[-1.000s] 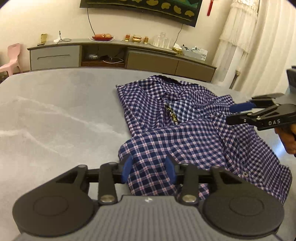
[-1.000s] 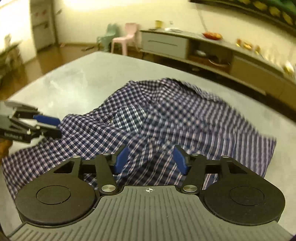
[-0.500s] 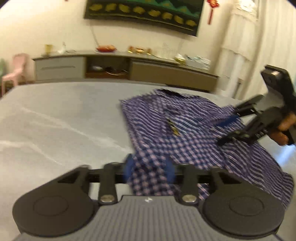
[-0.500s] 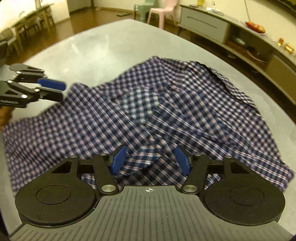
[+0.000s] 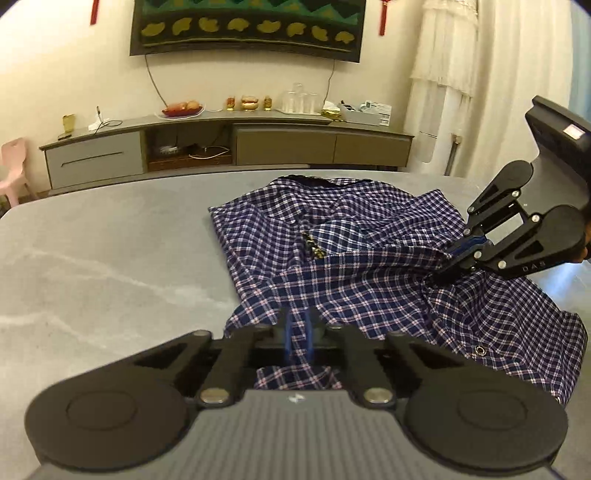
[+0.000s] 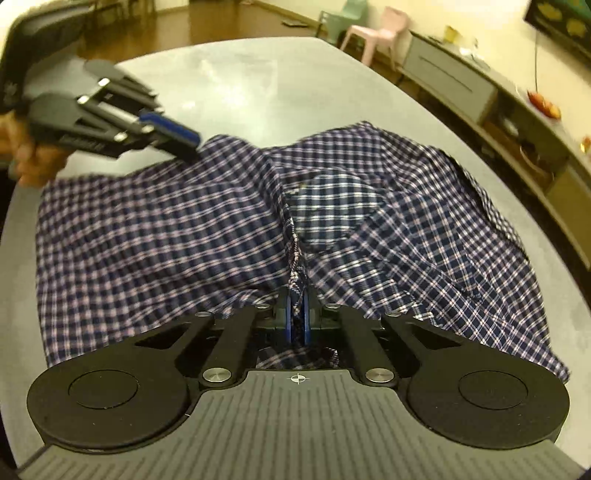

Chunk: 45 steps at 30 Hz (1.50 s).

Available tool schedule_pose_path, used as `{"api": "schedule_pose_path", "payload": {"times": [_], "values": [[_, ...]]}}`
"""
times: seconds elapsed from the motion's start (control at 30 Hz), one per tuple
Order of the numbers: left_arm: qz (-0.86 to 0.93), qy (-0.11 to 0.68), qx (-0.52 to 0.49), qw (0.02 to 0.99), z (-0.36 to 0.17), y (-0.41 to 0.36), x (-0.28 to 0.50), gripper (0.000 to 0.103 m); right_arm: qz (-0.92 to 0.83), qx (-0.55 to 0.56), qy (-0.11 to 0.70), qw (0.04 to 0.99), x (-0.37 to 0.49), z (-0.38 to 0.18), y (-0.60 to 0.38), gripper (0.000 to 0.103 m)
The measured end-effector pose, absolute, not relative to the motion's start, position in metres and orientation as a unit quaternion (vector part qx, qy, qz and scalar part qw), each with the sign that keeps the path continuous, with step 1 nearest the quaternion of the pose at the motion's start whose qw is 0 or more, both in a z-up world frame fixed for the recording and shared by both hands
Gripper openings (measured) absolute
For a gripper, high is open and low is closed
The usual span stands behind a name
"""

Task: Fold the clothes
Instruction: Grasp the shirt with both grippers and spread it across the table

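A blue and white checked shirt (image 5: 369, 266) lies rumpled on the grey table (image 5: 92, 266). In the left wrist view my left gripper (image 5: 298, 332) has its jaws closing tight on the shirt's near edge, with cloth pinched between the blue pads. My right gripper (image 5: 441, 275) comes in from the right and bites a raised fold. In the right wrist view the right gripper (image 6: 295, 317) is shut on a bunched ridge of the shirt (image 6: 184, 229). The left gripper (image 6: 184, 142) grips the far left edge there.
A long low sideboard (image 5: 221, 147) with a fruit bowl stands against the far wall. White curtains (image 5: 461, 74) hang at the right. A pink chair (image 6: 380, 33) stands beyond the table's edge (image 6: 258, 81). A person's hand (image 6: 29, 162) holds the left gripper.
Both grippers have gone from open to shut on the shirt. The right gripper dropped onto the cloth and pulled up a fold; the left pinched the near edge.
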<state>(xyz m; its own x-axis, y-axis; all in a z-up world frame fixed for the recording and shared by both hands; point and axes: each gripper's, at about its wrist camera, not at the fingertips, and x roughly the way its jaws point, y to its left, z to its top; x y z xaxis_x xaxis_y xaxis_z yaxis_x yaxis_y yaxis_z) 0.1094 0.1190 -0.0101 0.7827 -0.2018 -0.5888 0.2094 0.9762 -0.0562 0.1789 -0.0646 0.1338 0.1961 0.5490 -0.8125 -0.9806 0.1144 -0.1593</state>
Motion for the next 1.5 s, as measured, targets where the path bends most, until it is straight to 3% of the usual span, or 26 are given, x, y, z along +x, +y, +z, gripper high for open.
{"api": "schedule_pose_path", "payload": {"times": [0.07, 0.17, 0.2, 0.3, 0.4, 0.43, 0.47, 0.53, 0.57, 0.63, 0.67, 0.73, 0.77, 0.9, 1.07, 1.23, 1.37, 1.47, 1.5], "values": [[-0.113, 0.311, 0.011, 0.944, -0.011, 0.116, 0.109, 0.004, 0.552, -0.372, 0.291, 0.687, 0.182, 0.131, -0.061, 0.0], [-0.12, 0.306, 0.02, 0.944, -0.011, 0.112, 0.106, 0.004, 0.541, -0.383, 0.291, 0.69, 0.184, 0.128, -0.052, 0.03], [-0.123, 0.305, 0.022, 0.944, -0.01, 0.112, 0.106, 0.004, 0.538, -0.384, 0.289, 0.692, 0.187, 0.128, -0.049, 0.046], [-0.103, 0.317, 0.022, 0.943, -0.012, 0.118, 0.11, 0.009, 0.53, -0.384, 0.288, 0.699, 0.197, 0.126, -0.038, 0.054], [-0.078, 0.351, -0.015, 0.933, -0.016, 0.138, 0.113, 0.017, 0.531, -0.379, 0.292, 0.699, 0.203, 0.126, -0.032, 0.049], [-0.073, 0.366, -0.031, 0.927, -0.019, 0.145, 0.115, 0.026, 0.536, -0.377, 0.292, 0.696, 0.203, 0.125, -0.031, 0.04], [-0.074, 0.381, -0.051, 0.92, -0.022, 0.152, 0.116, 0.041, 0.542, -0.372, 0.291, 0.695, 0.201, 0.126, -0.033, 0.036], [-0.085, 0.398, -0.1, 0.908, -0.028, 0.161, 0.118, 0.06, 0.553, -0.36, 0.289, 0.693, 0.197, 0.128, -0.037, 0.016], [-0.086, 0.399, -0.115, 0.905, -0.03, 0.163, 0.12, 0.062, 0.557, -0.356, 0.287, 0.693, 0.194, 0.129, -0.041, 0.012], [-0.082, 0.396, -0.117, 0.907, -0.029, 0.162, 0.121, 0.057, 0.557, -0.353, 0.284, 0.696, 0.19, 0.128, -0.042, 0.007], [-0.083, 0.391, -0.113, 0.91, -0.027, 0.16, 0.121, 0.036, 0.556, -0.351, 0.282, 0.699, 0.187, 0.126, -0.042, 0.007], [-0.088, 0.378, -0.105, 0.916, -0.024, 0.155, 0.12, 0.009, 0.554, -0.345, 0.282, 0.703, 0.185, 0.125, -0.045, 0.007], [-0.093, 0.369, -0.101, 0.919, -0.021, 0.152, 0.119, 0.006, 0.552, -0.341, 0.285, 0.706, 0.186, 0.125, -0.046, 0.007], [-0.106, 0.331, -0.073, 0.935, -0.012, 0.141, 0.111, 0.002, 0.543, -0.332, 0.293, 0.714, 0.187, 0.124, -0.055, 0.007], [-0.099, 0.254, 0.042, 0.961, 0.006, 0.108, 0.088, 0.003, 0.537, -0.32, 0.302, 0.72, 0.188, 0.121, -0.065, 0.007], [-0.147, 0.217, 0.062, 0.963, 0.008, 0.095, 0.077, 0.002, 0.535, -0.309, 0.309, 0.723, 0.191, 0.118, -0.071, 0.007], [-0.22, 0.174, -0.042, 0.959, 0.008, 0.119, 0.083, 0.003, 0.531, -0.287, 0.314, 0.733, 0.197, 0.119, -0.075, 0.007], [-0.229, 0.316, -0.208, 0.897, -0.035, 0.163, 0.135, 0.003, 0.526, -0.261, 0.321, 0.743, 0.202, 0.12, -0.079, 0.008], [-0.209, 0.329, -0.232, 0.891, -0.047, 0.171, 0.144, 0.003, 0.519, -0.248, 0.322, 0.752, 0.203, 0.121, -0.081, 0.01]]}}
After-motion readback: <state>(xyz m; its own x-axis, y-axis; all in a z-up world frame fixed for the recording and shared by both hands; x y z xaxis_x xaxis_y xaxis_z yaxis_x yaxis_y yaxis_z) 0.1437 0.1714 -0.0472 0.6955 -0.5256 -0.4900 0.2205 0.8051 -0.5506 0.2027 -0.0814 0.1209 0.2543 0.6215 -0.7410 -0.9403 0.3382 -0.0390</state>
